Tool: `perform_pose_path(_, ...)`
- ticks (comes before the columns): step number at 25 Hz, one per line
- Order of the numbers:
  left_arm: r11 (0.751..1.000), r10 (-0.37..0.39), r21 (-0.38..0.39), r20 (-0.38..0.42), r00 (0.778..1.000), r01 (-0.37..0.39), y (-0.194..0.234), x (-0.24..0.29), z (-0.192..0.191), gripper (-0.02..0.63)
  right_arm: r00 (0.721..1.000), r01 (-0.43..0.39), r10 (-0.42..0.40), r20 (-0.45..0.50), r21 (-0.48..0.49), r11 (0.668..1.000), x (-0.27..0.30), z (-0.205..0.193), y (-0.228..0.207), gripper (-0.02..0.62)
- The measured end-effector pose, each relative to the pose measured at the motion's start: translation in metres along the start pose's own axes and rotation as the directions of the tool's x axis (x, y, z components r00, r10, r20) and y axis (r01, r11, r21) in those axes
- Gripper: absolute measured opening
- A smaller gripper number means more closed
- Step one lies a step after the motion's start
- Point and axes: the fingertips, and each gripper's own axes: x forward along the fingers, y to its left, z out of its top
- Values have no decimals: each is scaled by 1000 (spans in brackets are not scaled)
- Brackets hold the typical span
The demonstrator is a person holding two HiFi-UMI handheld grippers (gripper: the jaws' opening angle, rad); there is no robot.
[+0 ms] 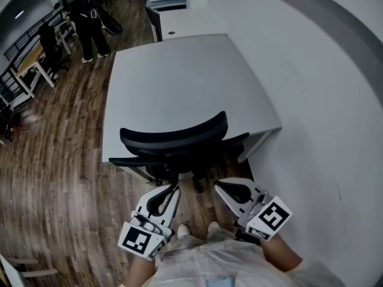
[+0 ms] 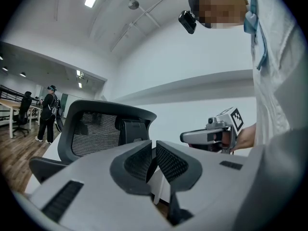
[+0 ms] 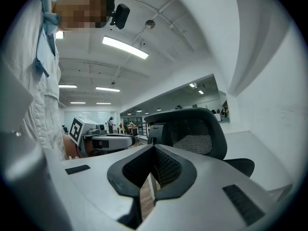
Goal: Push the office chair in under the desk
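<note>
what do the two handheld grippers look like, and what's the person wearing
The left gripper and right gripper match: white bodies, black textured pads lining the jaws, a white cube with black square markers on each. The person wears a pale top.

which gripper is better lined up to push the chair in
Left, probably: the left gripper, shut, points near the middle of the chair backrest, so a push should run straight. The right gripper, also shut, sits toward the backrest's right end. Neither touches it.
</note>
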Motion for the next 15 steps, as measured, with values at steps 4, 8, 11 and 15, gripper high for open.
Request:
perform_pose_path(4,1000,4,-3,-7,1000,-4,1,0,-3,29,1000,1,-1,-7,0,1000,-2,-2,-1,32)
perform_pose_path(8,1000,2,-5,-5,1000,-2,0,0,-2,29,1000,3,-3,-4,5,1000,-3,0,-2,32)
perform_pose_path(11,1000,-1,-8,-4,1000,0,-1,2,-1,29,1000,3,-3,0,8,1000,-4,0,-4,32)
perform_pose_path(15,1000,-3,-10,-13,1000,3,-1,2,-3,29,1000,9,-9,-2,14,1000,-7,1,-5,32)
